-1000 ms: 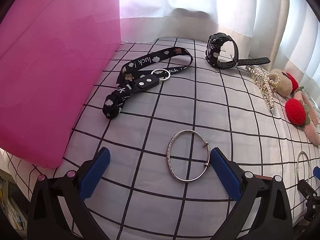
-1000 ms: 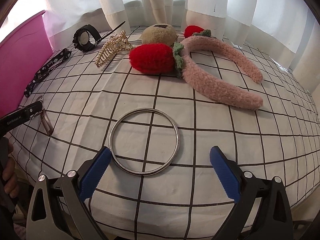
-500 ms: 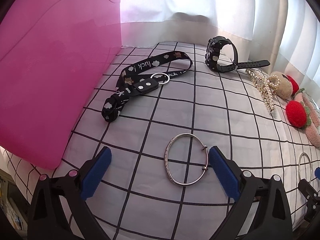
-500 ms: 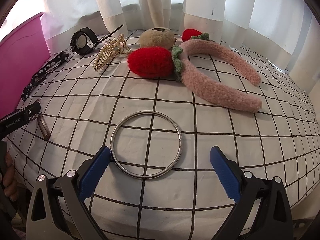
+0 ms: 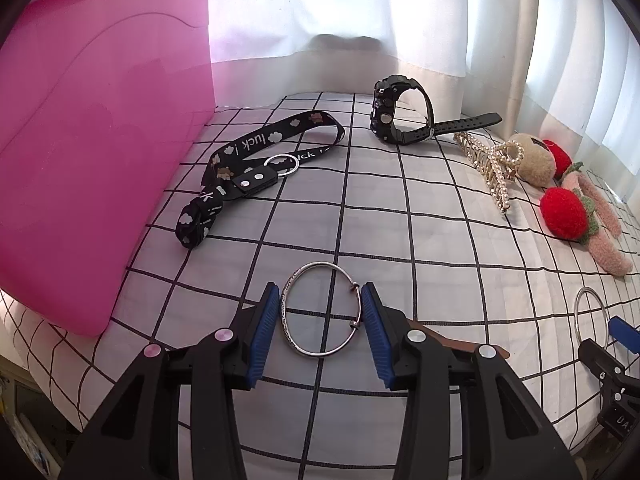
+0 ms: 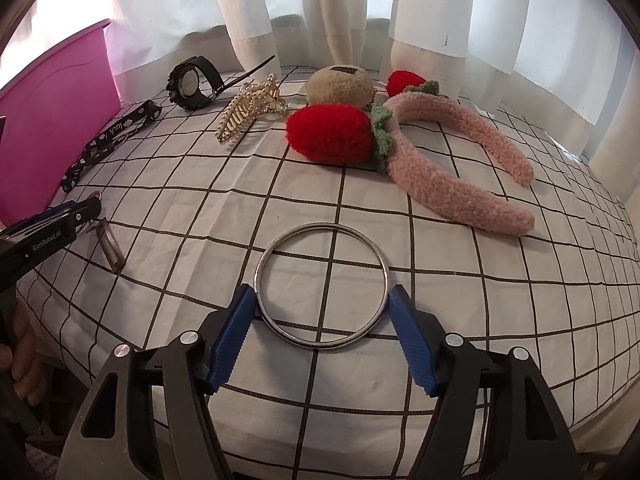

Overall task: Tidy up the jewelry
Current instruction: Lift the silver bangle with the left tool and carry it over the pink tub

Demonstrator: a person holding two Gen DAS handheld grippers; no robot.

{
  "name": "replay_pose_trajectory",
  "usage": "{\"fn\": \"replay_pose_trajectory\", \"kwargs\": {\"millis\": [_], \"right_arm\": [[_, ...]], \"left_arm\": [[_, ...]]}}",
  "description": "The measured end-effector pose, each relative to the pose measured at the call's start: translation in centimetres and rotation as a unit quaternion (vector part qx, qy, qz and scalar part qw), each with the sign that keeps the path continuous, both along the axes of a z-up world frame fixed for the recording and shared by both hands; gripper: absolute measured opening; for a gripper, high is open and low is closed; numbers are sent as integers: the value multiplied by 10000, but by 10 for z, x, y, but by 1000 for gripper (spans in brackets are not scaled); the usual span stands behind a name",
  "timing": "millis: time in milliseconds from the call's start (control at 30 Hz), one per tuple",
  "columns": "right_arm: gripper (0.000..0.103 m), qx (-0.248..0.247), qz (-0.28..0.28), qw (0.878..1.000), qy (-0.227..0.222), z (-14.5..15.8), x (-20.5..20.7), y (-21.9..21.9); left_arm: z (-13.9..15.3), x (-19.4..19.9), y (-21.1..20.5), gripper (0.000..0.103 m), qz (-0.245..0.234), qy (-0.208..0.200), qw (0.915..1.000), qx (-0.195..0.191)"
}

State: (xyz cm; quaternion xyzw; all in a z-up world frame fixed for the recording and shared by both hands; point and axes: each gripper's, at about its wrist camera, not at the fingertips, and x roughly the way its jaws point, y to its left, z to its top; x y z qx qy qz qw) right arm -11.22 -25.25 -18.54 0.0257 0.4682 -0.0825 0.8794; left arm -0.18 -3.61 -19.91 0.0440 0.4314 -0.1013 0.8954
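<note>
My left gripper (image 5: 320, 304) is shut on a thin silver bracelet (image 5: 290, 340) with a small clasp; its blue pads touch both sides, low over the checked cloth. My right gripper (image 6: 322, 300) is shut on a plain silver bangle (image 6: 340, 236), pads against its near sides. The bangle also shows at the right edge of the left wrist view (image 5: 580, 320). The left gripper (image 6: 86, 210) and the bracelet (image 6: 110, 246) show at the left of the right wrist view. A pink bin (image 5: 88, 152) stands to the left.
On the checked cloth (image 5: 400, 240) lie a black lanyard (image 5: 256, 164), a black watch (image 5: 394, 118), a pearl hair claw (image 5: 492, 164) and a pink headband with red strawberries (image 6: 440, 160). White curtains hang behind. The table edge runs just below both grippers.
Both grippers have closed from wide open onto their rings: left on the bracelet, right on the bangle. Both views have pulled back and up a little.
</note>
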Motion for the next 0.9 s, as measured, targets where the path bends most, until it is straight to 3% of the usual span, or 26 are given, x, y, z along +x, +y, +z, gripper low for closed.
{"fn": "replay_pose_trajectory", "kwargs": {"millis": [500, 900], "right_arm": [[66, 93, 197, 9988, -430, 28, -4, 0], [64, 3, 370, 9980, -508, 50, 9, -4]], "left_arm": [[30, -8, 6, 41, 1, -327, 9994, -95], [64, -12, 4, 41, 70, -451, 9986, -258]]}}
